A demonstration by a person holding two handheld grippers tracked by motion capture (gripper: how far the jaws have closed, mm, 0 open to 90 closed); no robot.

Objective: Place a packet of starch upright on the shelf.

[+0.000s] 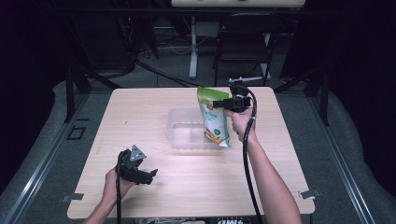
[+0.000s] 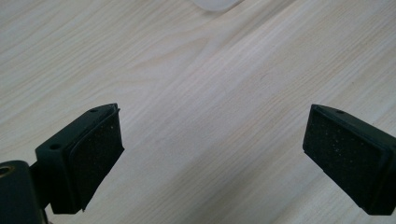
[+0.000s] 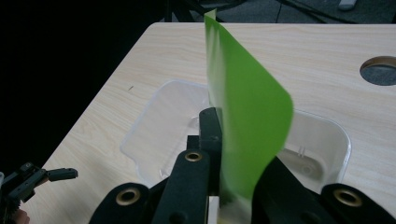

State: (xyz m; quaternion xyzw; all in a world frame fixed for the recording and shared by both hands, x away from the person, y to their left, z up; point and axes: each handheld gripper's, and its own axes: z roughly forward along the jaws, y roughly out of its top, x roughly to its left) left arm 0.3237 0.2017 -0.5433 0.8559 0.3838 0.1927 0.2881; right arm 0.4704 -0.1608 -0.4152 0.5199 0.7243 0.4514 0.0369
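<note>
A green snack bag [image 1: 212, 116] with a printed front hangs upright, its lower end inside a clear plastic tub [image 1: 180, 140] at the middle of the wooden table [image 1: 196, 191]. My right gripper [image 1: 227, 103] is shut on the bag's upper right edge. In the right gripper view the bag's plain green back [image 3: 247, 107] is pinched between the black jaws of the right gripper [image 3: 224, 140], above the tub [image 3: 140, 135]. Near the table's front left my left gripper [image 1: 150, 175] is open, and in its own view the left gripper [image 2: 212, 158] has bare wood between its wide-apart pads.
A chair [image 1: 243, 37] and a desk leg stand on the floor beyond the table's far edge. A round hole [image 3: 379, 70] sits in the tabletop past the tub. The tub's rounded corner [image 2: 215, 3] shows at the top of the left gripper view.
</note>
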